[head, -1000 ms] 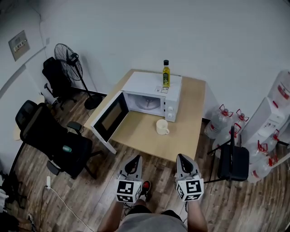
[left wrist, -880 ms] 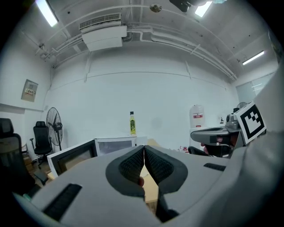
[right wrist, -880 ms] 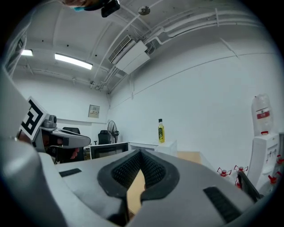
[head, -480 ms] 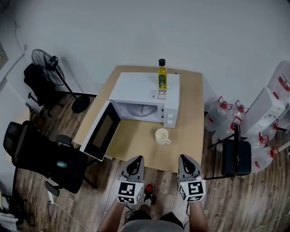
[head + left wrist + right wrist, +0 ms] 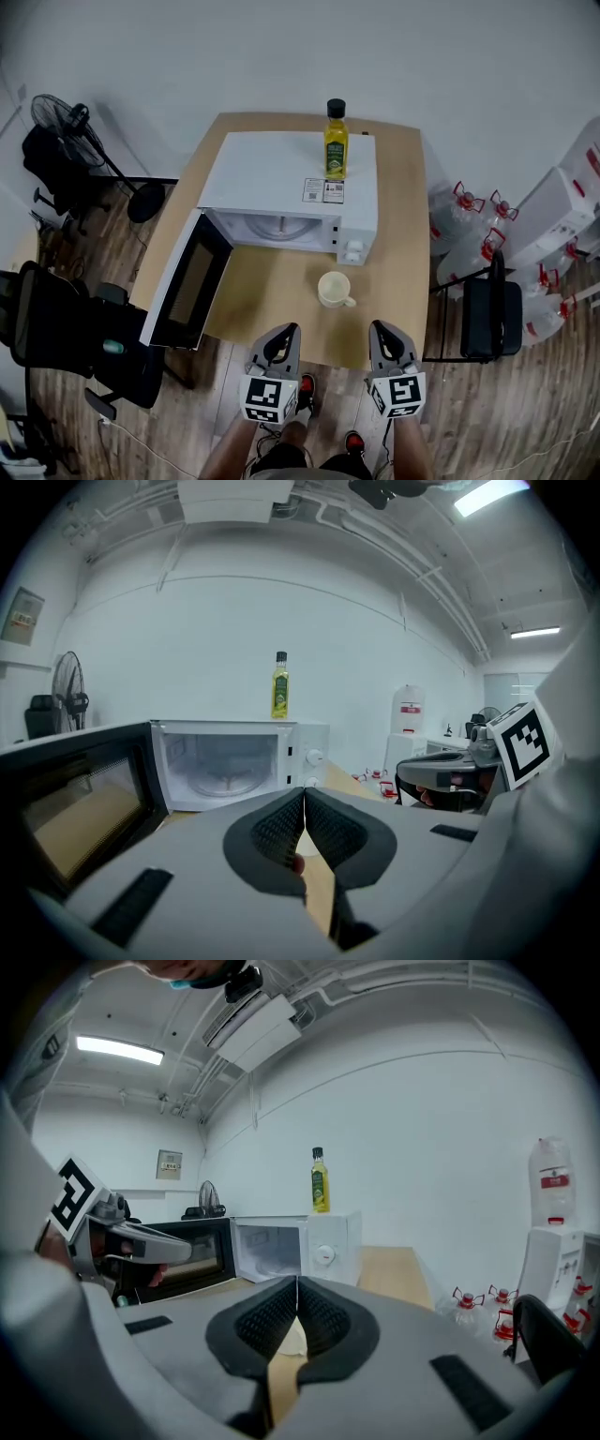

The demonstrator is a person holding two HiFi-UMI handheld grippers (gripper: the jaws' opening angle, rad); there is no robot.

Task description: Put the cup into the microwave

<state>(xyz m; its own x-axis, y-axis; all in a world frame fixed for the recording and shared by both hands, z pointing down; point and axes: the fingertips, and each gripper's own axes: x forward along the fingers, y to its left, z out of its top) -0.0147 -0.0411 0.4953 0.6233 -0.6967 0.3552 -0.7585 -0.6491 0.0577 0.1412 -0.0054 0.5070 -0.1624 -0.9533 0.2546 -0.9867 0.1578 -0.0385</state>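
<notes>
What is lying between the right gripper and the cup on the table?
Nothing. In the head view, only bare wood of the table shows between the right gripper and the cup.

Soft, even indoor light. A long white ceiling strip lamp (image 5: pixel 120 1050) glares at ten o'clock in the right gripper view. Fisheye bending, dark corners; close grey fingers (image 5: pixel 272 834) blurred.

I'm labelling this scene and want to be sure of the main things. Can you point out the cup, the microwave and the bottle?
cup (image 5: pixel 332 287), head view, on the inside of its open mouth.
microwave (image 5: pixel 272 167), head view, on its white top panel.
bottle (image 5: pixel 336 155), head view, on its yellow body.
</notes>
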